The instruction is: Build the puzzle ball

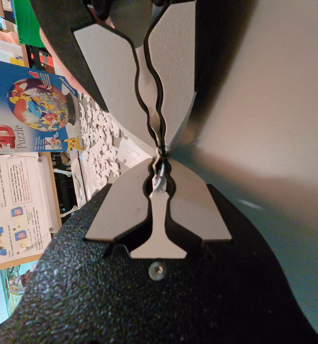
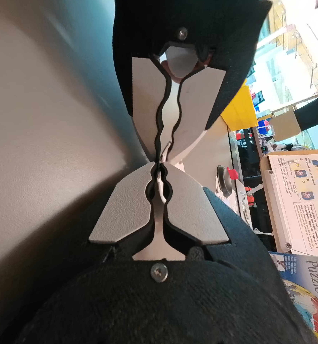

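Note:
Both views are rolled sideways. My left gripper [image 1: 159, 162] is shut on a thin white puzzle piece [image 1: 158, 179], seen edge-on between its grey fingers [image 1: 124, 202]. My right gripper [image 1: 161, 149] comes in from the top, tip to tip with it. In the right wrist view my right gripper [image 2: 158, 166] is shut on a white puzzle piece [image 2: 160, 186]. The left gripper [image 2: 161, 155] opposite it pinches its own white piece [image 2: 166, 149]. The two pieces meet at the fingertips; how they join is hidden.
Several loose white pieces [image 1: 98, 134] lie in a heap on the table, with a small joined patch [image 1: 130, 150] beside them. The blue puzzle box [image 1: 33, 111] [image 2: 307, 297] and an instruction sheet [image 1: 15, 204] [image 2: 303, 195] stand behind. A dark round stand [image 2: 224, 183] sits farther off. My left and right fingertips are right by each other.

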A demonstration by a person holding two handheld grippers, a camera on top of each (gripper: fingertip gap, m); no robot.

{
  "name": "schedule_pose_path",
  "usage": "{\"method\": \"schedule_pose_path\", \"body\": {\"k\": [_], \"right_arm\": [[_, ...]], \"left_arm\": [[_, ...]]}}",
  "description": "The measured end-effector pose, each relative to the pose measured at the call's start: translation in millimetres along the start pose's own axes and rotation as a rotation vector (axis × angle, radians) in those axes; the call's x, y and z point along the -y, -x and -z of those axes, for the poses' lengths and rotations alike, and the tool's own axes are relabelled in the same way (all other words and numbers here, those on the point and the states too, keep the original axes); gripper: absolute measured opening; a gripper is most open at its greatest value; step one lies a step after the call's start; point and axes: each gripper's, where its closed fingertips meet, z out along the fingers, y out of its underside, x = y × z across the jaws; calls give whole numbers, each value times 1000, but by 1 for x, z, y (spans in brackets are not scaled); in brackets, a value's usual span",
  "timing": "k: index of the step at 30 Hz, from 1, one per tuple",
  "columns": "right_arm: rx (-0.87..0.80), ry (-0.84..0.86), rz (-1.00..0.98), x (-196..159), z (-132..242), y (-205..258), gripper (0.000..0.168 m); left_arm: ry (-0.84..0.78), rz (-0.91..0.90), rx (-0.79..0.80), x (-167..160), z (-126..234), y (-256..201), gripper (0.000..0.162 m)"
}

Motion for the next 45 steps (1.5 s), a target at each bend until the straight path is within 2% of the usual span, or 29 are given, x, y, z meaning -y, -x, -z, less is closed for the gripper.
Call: {"method": "schedule_pose_path", "body": {"k": [4, 5, 6, 11, 14, 16, 20, 24, 27, 34, 37, 38, 40, 41, 45], "right_arm": [[-26, -25, 14, 1, 1, -2, 5], [-43, -25, 28, 1, 1, -4, 8], [-70, -23, 37, 0, 2, -7, 22], [-87, -4, 43, -4, 2, -11, 24], [-84, 18, 86, -6, 0, -9, 20], [-36, 37, 117, -7, -2, 0, 3], [-45, 37, 117, -6, -3, -2, 2], [-47, 48, 118, -8, -2, -2, 2], [-46, 47, 123, -8, -3, -2, 2], [-56, 18, 90, -3, -1, -5, 2], [-51, 18, 95, -4, -1, -3, 5], [-62, 19, 108, -4, -1, -4, 7], [-126, 4, 110, -2, 1, -13, 30], [-134, 0, 105, -2, 2, -15, 34], [-127, -31, 79, 1, 3, -14, 37]], "left_arm": [[-35, 54, -4, 1, 2, 0, 4], [-41, 55, -10, 0, 2, -1, 2], [-41, 48, -11, 0, 2, -2, 2], [-31, -9, -4, -1, 3, -2, 2], [-30, -37, -11, -1, 4, -2, 2], [-33, -51, -19, -1, 4, -3, 2], [-49, -58, -22, 0, 6, -1, 4], [-49, -36, -2, -2, 10, 4, 25], [-58, -16, -18, -4, 11, 2, 29], [-69, -62, -55, 3, 6, -6, 19], [-58, -71, -48, 2, 4, -3, 3], [-57, -69, -52, 2, 3, -3, 2], [-60, -66, -74, 3, 2, -5, 2], [-61, -66, -80, 3, 2, -5, 2], [-67, -72, -113, 4, 4, -7, 1]]}}
